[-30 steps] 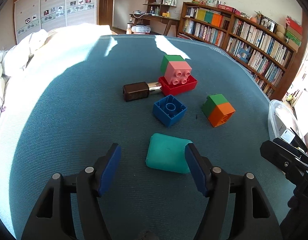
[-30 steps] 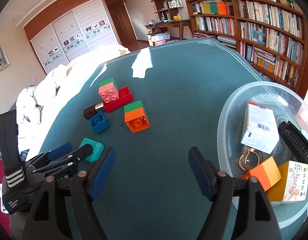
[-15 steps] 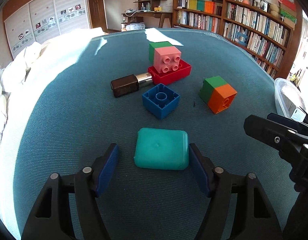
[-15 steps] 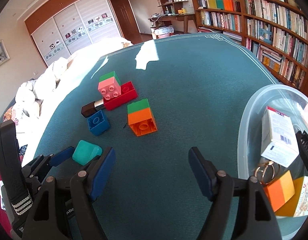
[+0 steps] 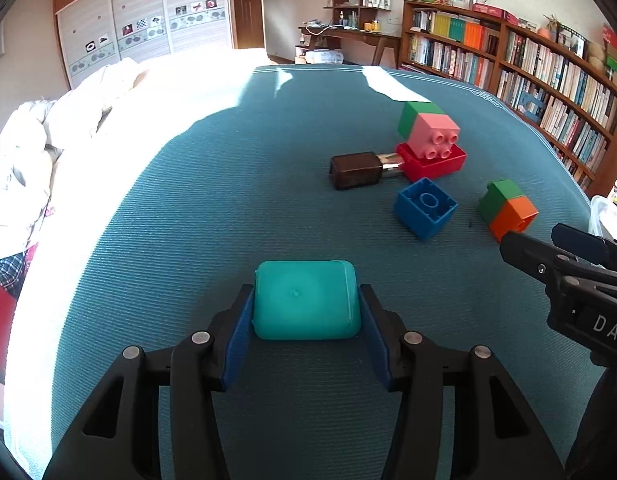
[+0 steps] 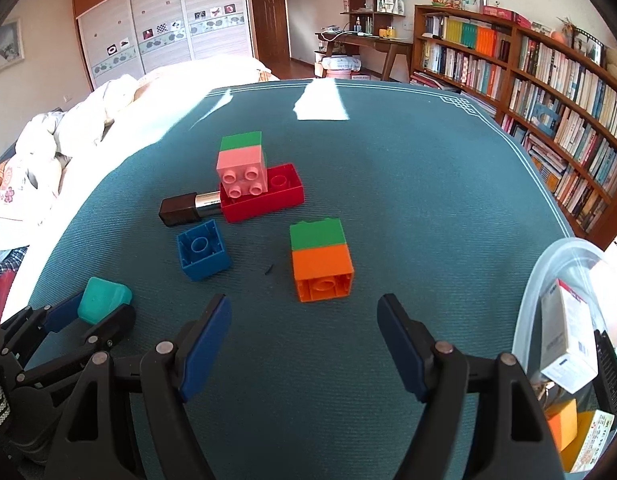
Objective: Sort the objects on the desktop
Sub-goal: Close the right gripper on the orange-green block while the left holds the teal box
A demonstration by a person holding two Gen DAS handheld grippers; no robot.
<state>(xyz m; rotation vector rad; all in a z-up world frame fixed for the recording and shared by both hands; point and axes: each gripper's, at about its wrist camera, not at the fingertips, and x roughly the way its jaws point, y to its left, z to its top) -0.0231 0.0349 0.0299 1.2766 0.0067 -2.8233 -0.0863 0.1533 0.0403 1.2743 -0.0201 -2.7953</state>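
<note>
My left gripper (image 5: 306, 312) is shut on a teal rounded box (image 5: 305, 300), both blue pads against its sides, low over the teal cloth; the box also shows in the right wrist view (image 6: 102, 304). My right gripper (image 6: 304, 336) is open and empty, just short of an orange and green brick (image 6: 321, 260). A blue brick (image 6: 202, 249), a brown lipstick tube (image 6: 184, 208), a red brick (image 6: 268, 196) and a pink and green brick (image 6: 242, 164) lie beyond.
A clear plastic bin (image 6: 548, 280) at the right holds a white carton (image 6: 568, 340), an orange block (image 6: 562, 424) and other small items. A white duvet (image 5: 88, 128) lies past the left edge. Bookshelves (image 6: 548, 80) stand at the right.
My left gripper moved forward around the teal box and shut on it. My right gripper moved left towards the orange and green brick, away from the bin.
</note>
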